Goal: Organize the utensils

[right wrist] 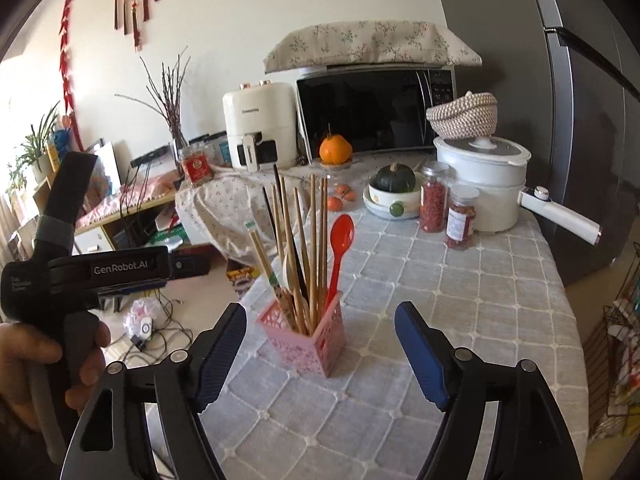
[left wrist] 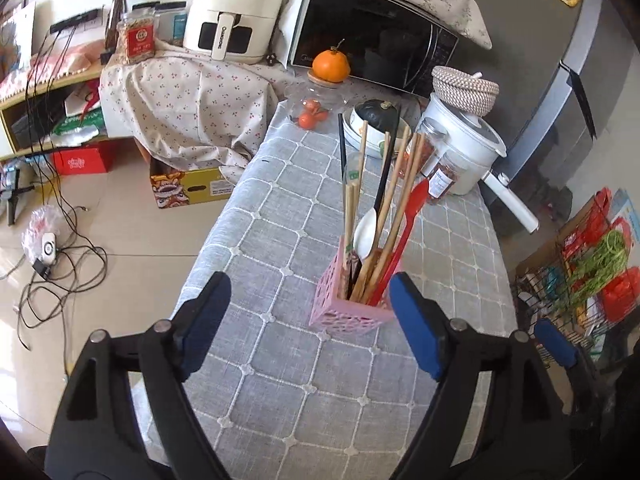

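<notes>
Utensils stand upright in the pink basket (left wrist: 347, 312) on the bench (left wrist: 280, 208).
Left gripper (left wrist: 310, 308) and right gripper (right wrist: 320, 336): fingers spread wide, holding nothing.

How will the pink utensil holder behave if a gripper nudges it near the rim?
The pink holder looks like thin lattice plastic, probably light. Tall chopsticks and a red spoon stand well above its rim, so it is likely top-heavy and may tip rather than slide on the tablecloth.

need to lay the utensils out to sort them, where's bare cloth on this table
Bare grey checked tablecloth lies all around the pink utensil holder: the near end toward both open grippers, and the stretch between the holder and the two spice jars. The far end is crowded: squash bowl, white electric pot, microwave.
</notes>
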Motion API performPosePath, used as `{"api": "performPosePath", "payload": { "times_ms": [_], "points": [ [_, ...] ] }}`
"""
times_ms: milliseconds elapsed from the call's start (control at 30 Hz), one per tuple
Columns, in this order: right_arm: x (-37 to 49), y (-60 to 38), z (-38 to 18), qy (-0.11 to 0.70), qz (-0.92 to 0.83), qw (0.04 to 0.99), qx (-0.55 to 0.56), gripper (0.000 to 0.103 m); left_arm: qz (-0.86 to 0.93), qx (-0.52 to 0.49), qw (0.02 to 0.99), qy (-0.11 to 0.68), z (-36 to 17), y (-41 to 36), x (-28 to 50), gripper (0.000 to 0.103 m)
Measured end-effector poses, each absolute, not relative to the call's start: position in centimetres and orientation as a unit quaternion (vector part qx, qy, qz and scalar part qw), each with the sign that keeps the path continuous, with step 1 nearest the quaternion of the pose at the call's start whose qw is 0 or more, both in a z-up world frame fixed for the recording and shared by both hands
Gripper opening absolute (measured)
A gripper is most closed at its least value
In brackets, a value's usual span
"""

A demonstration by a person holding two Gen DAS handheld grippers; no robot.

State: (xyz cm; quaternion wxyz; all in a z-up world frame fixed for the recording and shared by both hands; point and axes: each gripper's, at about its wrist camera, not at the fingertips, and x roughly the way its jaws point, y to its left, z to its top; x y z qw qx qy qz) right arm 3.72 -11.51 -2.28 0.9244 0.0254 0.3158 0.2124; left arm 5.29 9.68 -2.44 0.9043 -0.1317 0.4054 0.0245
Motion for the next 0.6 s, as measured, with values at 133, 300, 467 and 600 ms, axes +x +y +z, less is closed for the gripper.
{"api": "performPosePath", "payload": {
  "times_ms": [133,300,467,600],
  "points": [
    [1.2,-12.7,-2.5,0.352,0.225,0.908,0.012,0.082,0.051,-0.092,0.911,0.399,-2.6,8.9,2.9,0.084],
    [-0.8,-14.6,-0.9,0.336,0.207,0.919,0.029,0.087,0.049,-0.082,0.918,0.385,-2.1,8.5,0.8,0.084],
    [-1.5,-15.2,0.6,0.311,0.18,0.933,0.036,0.095,0.055,-0.062,0.925,0.371,-1.8,7.7,0.0,0.085],
    [-1.5,-15.2,0.3,0.3,0.151,0.941,0.025,0.095,0.053,-0.052,0.921,0.382,-2.8,7.1,0.6,0.085]
  ]
}}
